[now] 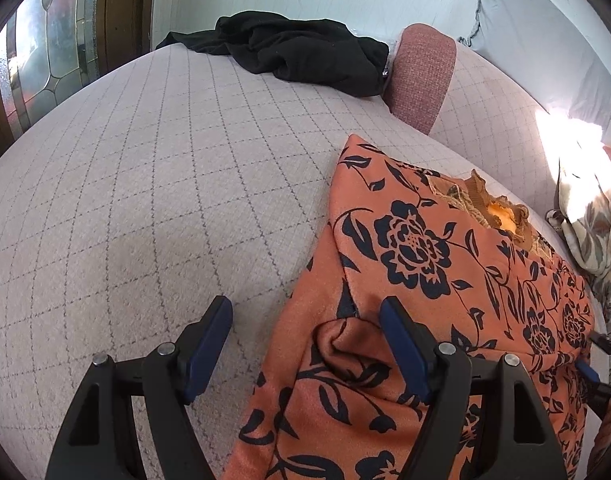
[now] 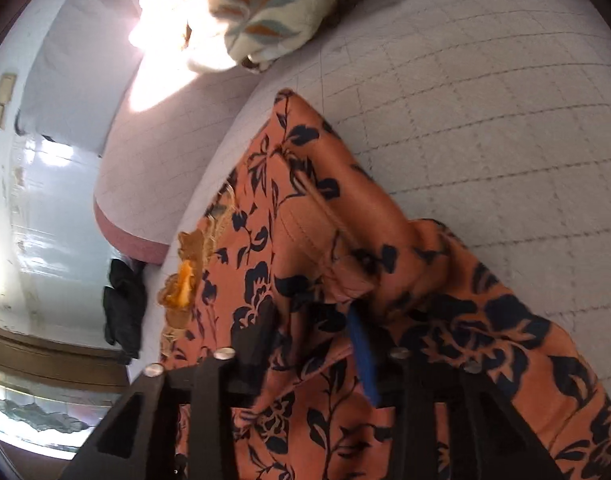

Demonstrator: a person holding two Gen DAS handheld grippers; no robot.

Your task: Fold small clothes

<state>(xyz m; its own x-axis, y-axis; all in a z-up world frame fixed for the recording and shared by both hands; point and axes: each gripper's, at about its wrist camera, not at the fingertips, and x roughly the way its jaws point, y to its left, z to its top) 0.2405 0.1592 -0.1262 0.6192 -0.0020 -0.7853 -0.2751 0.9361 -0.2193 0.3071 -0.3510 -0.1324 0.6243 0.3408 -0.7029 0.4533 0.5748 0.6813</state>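
An orange garment with dark blue flowers [image 1: 445, 264] lies on the quilted bed cover [image 1: 145, 200], its lace-trimmed neckline [image 1: 501, 216] toward the far side. My left gripper [image 1: 305, 320] stands open over the garment's left edge. One finger is above bare cover, the other above cloth, and a small raised fold sits between them. In the right wrist view the same garment [image 2: 305, 216] is bunched into a ridge. My right gripper [image 2: 309, 308] has its jaws apart, with loose cloth lying between and over the fingers. The blue pad [image 2: 363, 356] shows; the other finger is partly hidden.
A black garment [image 1: 305, 56] is heaped at the far side of the bed, next to a pink cushion [image 1: 421, 76]. A cream leaf-print cloth [image 2: 257, 12] lies in bright sun at the bed's edge. A glass-panelled door [image 1: 45, 52] stands beyond the bed.
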